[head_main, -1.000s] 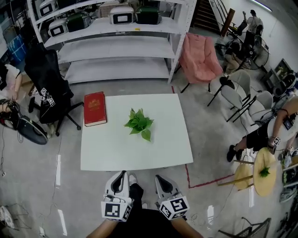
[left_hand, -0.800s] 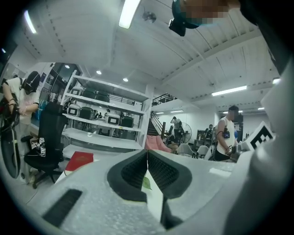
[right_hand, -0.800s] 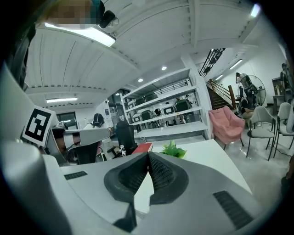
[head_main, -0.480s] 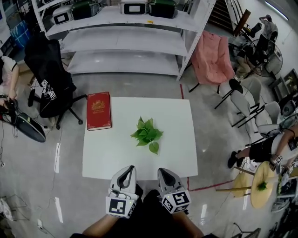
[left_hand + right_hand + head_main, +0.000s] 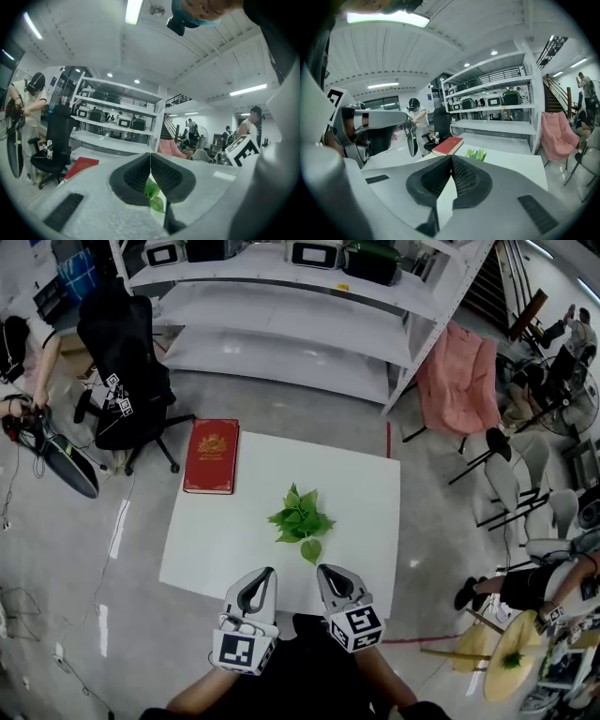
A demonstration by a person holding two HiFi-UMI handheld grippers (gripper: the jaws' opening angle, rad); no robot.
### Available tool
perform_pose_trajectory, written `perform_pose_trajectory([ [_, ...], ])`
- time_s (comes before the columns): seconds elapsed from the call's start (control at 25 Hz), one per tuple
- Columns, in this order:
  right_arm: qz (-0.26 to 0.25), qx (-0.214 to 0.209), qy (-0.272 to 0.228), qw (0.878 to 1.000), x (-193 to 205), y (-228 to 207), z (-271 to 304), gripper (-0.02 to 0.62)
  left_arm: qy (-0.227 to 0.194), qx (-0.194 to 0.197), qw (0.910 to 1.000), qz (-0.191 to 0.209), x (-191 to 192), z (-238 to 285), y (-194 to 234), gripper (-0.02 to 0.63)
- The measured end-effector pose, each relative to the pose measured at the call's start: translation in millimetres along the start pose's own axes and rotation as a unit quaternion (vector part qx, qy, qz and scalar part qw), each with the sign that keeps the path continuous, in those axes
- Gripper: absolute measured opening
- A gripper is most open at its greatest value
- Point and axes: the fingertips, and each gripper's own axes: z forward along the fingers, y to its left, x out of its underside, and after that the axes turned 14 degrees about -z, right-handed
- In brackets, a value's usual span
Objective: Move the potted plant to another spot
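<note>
Small leafy green potted plant (image 5: pixel 302 519) — centre of white square table (image 5: pixel 211 554), just far of both grippers. Left gripper (image 5: pixel 268 572), right gripper (image 5: pixel 322 570) — jaws pressed together, empty; right marginally nearer.

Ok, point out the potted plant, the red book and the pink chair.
potted plant (image 5: pixel 302 518), head view, middle of its leaves.
red book (image 5: pixel 212 457), head view, centre of its cover.
pink chair (image 5: pixel 457 381), head view, its pink back.
</note>
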Motion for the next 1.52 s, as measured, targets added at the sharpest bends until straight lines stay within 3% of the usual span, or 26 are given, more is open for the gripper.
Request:
perform_pose_trajectory([
  [0.2, -0.057, -0.045, 0.032, 0.997, 16.0, -27.0, 20.9, 0.011, -0.025, -0.039, 0.9989, -0.004, -5.0, 12.4, -5.6, 0.018],
  [0.4, -0.109, -0.103, 0.067, 0.986, 35.5, -37.9, 46.3, 0.012, -0.03, -0.069, 0.9972, 0.002, -2.8, 23.2, -6.1, 0.018],
  [0.56, -0.173, -0.138, 0.111, 0.969, 55.4, -40.9, 64.3, 0.012, -0.035, -0.085, 0.9957, 0.0, -2.8, 29.3, -5.2, 0.018],
  [0.72, -0.226, -0.156, 0.142, 0.951, 73.0, -46.4, 81.7, 0.012, -0.011, -0.096, 0.9954, 0.0, 8.6, 33.3, -4.6, 0.018],
  [1.12, -0.298, -0.2, 0.195, 0.913, 104.5, -48.0, 117.1, 0.012, -0.01, -0.112, 0.9936, -0.015, 10.0, 44.3, 10.4, 0.018],
  [1.52, -0.339, -0.237, 0.219, 0.884, 117.9, -35.8, 136.5, 0.014, -0.001, -0.114, 0.9933, -0.021, 8.0, 59.6, 27.8, 0.018],
])
